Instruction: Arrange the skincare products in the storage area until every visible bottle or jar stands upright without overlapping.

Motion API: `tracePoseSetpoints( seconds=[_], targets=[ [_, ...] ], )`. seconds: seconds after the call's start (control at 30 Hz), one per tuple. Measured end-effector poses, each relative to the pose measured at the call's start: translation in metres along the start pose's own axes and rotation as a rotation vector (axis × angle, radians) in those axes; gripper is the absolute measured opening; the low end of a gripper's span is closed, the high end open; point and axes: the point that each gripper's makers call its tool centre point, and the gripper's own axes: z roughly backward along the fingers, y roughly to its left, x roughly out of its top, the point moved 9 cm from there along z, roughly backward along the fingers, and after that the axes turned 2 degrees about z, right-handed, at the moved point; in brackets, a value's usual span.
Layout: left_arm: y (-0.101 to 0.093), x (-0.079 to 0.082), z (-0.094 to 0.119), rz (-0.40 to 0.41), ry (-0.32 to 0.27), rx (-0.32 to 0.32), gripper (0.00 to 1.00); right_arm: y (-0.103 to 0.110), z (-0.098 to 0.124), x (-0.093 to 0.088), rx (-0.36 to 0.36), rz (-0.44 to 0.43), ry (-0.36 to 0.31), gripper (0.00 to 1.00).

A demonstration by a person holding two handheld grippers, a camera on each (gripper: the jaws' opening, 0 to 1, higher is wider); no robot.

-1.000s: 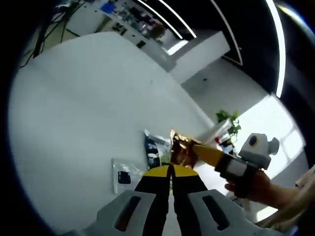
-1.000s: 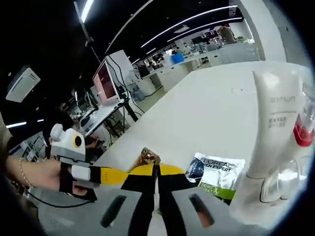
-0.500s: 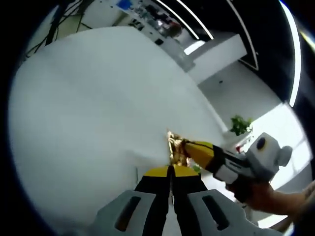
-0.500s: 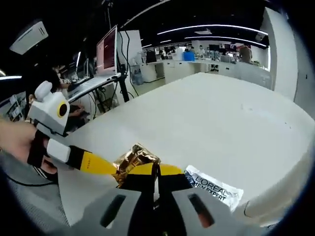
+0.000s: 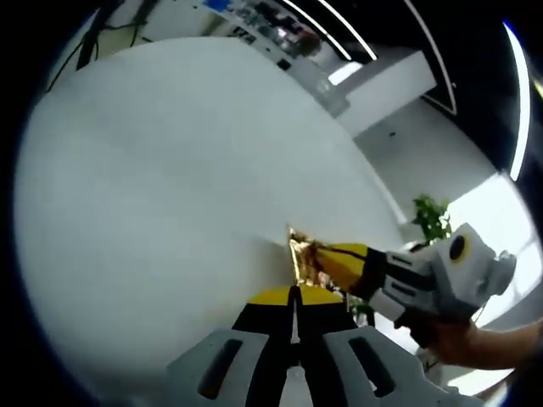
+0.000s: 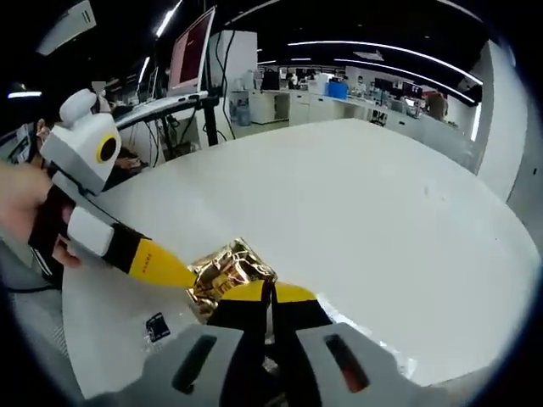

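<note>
A crumpled gold foil packet hangs above the white table, held between both grippers. In the left gripper view my left gripper is shut, its yellow tips at the packet's lower edge, while the right gripper comes in from the right and pinches the packet's side. Seen from the right gripper view, the gold packet sits just left of my right gripper, which is shut on it. The left gripper reaches in from the left and meets the packet's other side.
A hand holds the right gripper; another hand holds the left one. A small sachet with a dark label lies on the table below the packet. Desks and monitors stand far behind.
Both views have tilted, so the L'Oreal sachet, the white tube and the flat sachets have slid out of view. Both grippers keep their hold on the gold packet.
</note>
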Motion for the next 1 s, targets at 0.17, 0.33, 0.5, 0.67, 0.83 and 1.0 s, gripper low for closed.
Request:
tracePoseSetpoints(
  seconds=[0.17,0.33,0.5,0.67,0.83,1.0],
  targets=[
    [0.002,0.001,-0.006,-0.031,0.016,0.028,0.00,0.000,-0.006,-0.003,-0.008,0.067,0.032,0.01],
    [0.002,0.000,-0.008,-0.117,0.045,0.059,0.00,0.002,-0.008,-0.005,-0.012,0.112,0.049,0.01],
    [0.001,0.003,-0.008,-0.210,0.047,0.076,0.00,0.001,-0.008,-0.004,-0.014,0.126,0.048,0.01],
    [-0.004,0.011,-0.004,-0.504,0.046,0.131,0.00,0.000,-0.007,-0.004,-0.026,0.138,0.051,0.01],
    [-0.020,0.021,-0.005,-0.668,0.018,0.103,0.00,-0.001,-0.007,-0.004,-0.016,0.139,0.050,0.01],
    [-0.031,0.021,-0.019,-0.845,0.074,0.085,0.06,-0.001,-0.008,-0.004,-0.010,0.145,0.050,0.01]
  ],
)
